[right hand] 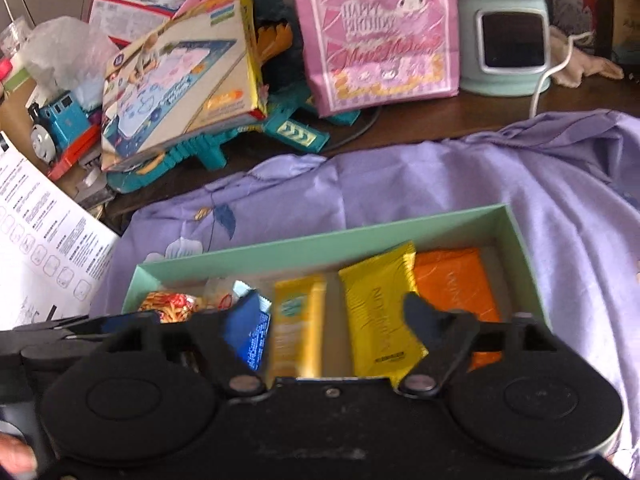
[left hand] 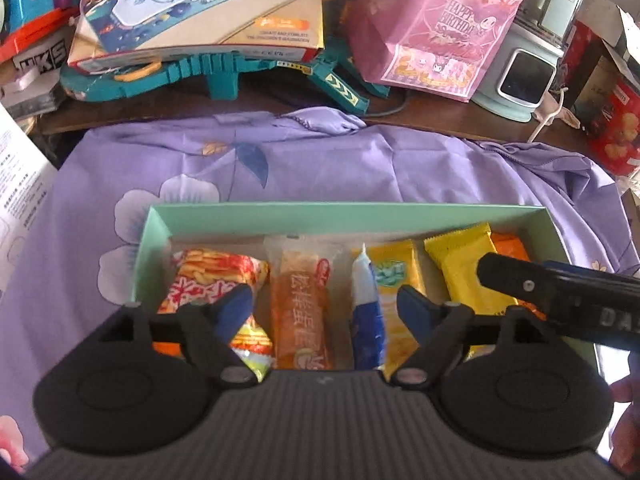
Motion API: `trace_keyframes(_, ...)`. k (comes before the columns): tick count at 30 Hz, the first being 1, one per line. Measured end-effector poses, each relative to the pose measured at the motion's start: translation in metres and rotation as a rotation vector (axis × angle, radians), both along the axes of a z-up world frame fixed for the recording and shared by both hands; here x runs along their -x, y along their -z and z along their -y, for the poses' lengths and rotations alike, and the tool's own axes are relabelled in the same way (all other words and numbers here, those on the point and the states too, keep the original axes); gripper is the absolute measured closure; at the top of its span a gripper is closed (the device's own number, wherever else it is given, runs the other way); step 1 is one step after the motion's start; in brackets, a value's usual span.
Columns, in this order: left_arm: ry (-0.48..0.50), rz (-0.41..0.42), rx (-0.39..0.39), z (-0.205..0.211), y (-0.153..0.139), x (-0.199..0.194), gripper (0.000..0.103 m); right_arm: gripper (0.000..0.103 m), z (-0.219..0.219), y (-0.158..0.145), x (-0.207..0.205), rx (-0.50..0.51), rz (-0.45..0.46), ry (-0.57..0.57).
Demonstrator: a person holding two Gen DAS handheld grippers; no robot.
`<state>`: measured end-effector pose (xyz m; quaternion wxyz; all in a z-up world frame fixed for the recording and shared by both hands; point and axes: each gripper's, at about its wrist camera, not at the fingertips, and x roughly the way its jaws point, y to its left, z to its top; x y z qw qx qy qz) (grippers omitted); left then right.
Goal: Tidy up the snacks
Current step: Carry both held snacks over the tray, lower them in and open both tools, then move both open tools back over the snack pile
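Observation:
A mint-green box (left hand: pixel 344 213) (right hand: pixel 320 245) lies on a purple cloth with a row of snacks in it. From the left these are a red-and-white fries packet (left hand: pixel 208 276), a clear-wrapped orange bar (left hand: pixel 300 312), a blue-and-white packet (left hand: pixel 366 316), a yellow pack with a green logo (left hand: pixel 394 276) (right hand: pixel 298 328), a yellow packet (left hand: pixel 464 264) (right hand: pixel 376 312) and an orange packet (left hand: pixel 510 246) (right hand: pixel 456 280). My left gripper (left hand: pixel 324 304) hovers open over the orange bar and blue packet. My right gripper (right hand: pixel 328 316) hovers open over the two yellow packs. Neither grips anything.
The purple floral cloth (left hand: pixel 320 160) covers the near table. Behind it stand a toy box (left hand: pixel 200 12) on a teal toy, a pink birthday bag (left hand: pixel 440 28), a pale green appliance (left hand: pixel 528 72) with a white cord, and red tins (left hand: pixel 616 132). A printed sheet (right hand: pixel 40 240) lies on the left.

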<state>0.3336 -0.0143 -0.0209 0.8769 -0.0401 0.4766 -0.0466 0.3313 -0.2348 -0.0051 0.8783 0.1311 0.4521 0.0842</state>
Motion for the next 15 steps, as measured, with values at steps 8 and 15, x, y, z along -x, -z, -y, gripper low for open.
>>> trace_keyframes(8,0.0,0.008,-0.026,0.0,-0.01,0.027,0.008,0.0,0.002,-0.016,0.03,0.021,0.019,-0.003)
trace_keyframes(15,0.002,0.026,-0.035,-0.004,-0.025,0.069,0.003,0.0,-0.003,-0.032,0.068,0.022,0.036,-0.024)
